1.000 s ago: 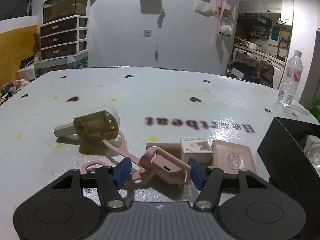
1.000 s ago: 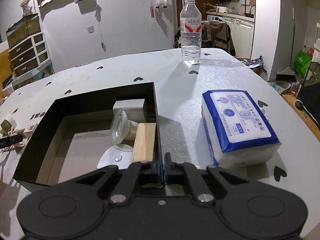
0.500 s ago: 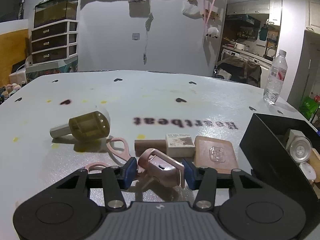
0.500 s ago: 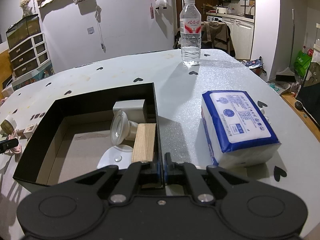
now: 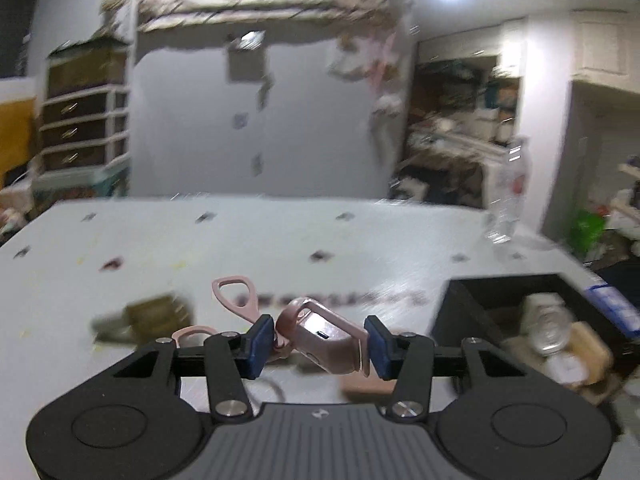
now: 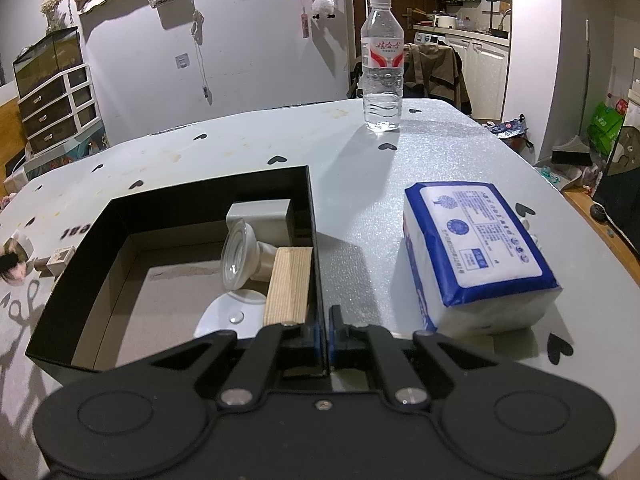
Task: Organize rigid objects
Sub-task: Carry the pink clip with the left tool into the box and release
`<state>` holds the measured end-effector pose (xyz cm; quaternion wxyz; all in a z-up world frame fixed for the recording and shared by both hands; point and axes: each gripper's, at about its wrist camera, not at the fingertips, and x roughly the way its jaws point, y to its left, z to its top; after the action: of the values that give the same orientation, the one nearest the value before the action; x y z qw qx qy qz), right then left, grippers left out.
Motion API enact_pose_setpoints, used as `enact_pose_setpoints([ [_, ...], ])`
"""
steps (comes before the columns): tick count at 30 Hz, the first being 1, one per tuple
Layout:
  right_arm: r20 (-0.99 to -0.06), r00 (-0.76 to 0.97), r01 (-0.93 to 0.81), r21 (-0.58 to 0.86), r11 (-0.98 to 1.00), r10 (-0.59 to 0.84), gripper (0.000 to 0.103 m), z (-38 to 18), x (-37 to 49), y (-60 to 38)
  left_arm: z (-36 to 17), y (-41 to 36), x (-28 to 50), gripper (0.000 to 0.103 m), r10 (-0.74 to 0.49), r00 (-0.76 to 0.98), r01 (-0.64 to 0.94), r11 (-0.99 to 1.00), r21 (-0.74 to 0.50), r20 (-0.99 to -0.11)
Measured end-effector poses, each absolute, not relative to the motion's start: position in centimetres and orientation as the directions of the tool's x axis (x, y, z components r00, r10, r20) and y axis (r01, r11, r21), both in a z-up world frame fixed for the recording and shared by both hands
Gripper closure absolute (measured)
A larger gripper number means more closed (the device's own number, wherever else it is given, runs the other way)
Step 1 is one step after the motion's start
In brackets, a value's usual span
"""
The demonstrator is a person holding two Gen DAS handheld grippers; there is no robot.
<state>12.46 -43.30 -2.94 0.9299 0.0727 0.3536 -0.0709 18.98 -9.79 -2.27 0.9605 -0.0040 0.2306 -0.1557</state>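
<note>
Table (image 6: 248, 148), white with heart marks, bears black box (image 6: 176, 208). Right gripper (image 6: 325, 330) jaws together, clamped on box's near right wall. Left gripper (image 5: 316, 344) jaws clamped on pink scissors in sheath (image 5: 320, 336), held above tabletop left of box.

The black box (image 6: 176, 216) is the landmark. Its left half is bare floor, open from above. Its right side is crowded: a grey block (image 6: 262, 220), a clear cup (image 6: 238, 258), a white disc (image 6: 228, 314) and a wooden block (image 6: 288, 286) against the right wall. Right of the box runs a bare strip of table (image 6: 360, 208), then a tissue pack (image 6: 476, 248). Beyond the box's far right corner stands a water bottle (image 6: 381, 64).
</note>
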Motion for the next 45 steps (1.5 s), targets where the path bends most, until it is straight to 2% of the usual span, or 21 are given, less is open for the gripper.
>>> enact_pose_setpoints([
  [7, -0.668, 0.739, 0.179, 0.079, 0.981, -0.081, 0.099, -2.8, 12.5, -43.3, 0.1, -13.5, 17.9, 0.053, -0.535, 0.764, 0.56, 0.827, -0.041, -0.359],
  [13, -0.668, 0.74, 0.175, 0.075, 0.982, -0.081, 0.099, -2.9, 12.5, -43.2, -0.1, -18.4, 17.4, 0.053, -0.698, 0.588, 0.768, 0.64, 0.013, -0.408],
  [14, -0.667, 0.74, 0.175, 0.076, 0.982, -0.08, 0.099, -2.9, 12.5, -43.3, -0.3, -19.1, 17.4, 0.06, -0.714, 0.56, 0.794, 0.608, 0.023, -0.421],
  [15, -0.667, 0.741, 0.175, 0.077, 0.982, -0.08, 0.099, -2.9, 12.5, -43.2, -0.4, -19.9, 17.5, 0.078, -0.731, 0.527, 0.821, 0.57, 0.036, -0.434],
  [24, -0.661, 0.746, 0.175, 0.079, 0.981, -0.08, 0.099, -3.0, 12.4, -43.3, -2.4, -23.8, 19.8, 0.079, -0.731, 0.382, 0.904, 0.422, 0.065, -0.566],
  [32, -0.66, 0.747, 0.171, 0.083, 0.982, -0.074, 0.099, -3.1, 12.5, -43.3, -2.4, -23.8, 19.5, 0.079, -0.725, 0.364, 0.909, 0.413, 0.053, -0.585],
  [38, -0.657, 0.75, 0.172, 0.09, 0.981, -0.071, 0.099, -3.1, 12.5, -43.3, -2.7, -23.7, 19.0, 0.079, -0.686, 0.352, 0.907, 0.417, 0.052, -0.637],
  [45, -0.657, 0.751, 0.172, 0.091, 0.981, -0.071, 0.099, -3.2, 12.5, -43.3, -2.5, -22.7, 18.9, 0.079, -0.681, 0.361, 0.893, 0.448, 0.026, -0.637],
])
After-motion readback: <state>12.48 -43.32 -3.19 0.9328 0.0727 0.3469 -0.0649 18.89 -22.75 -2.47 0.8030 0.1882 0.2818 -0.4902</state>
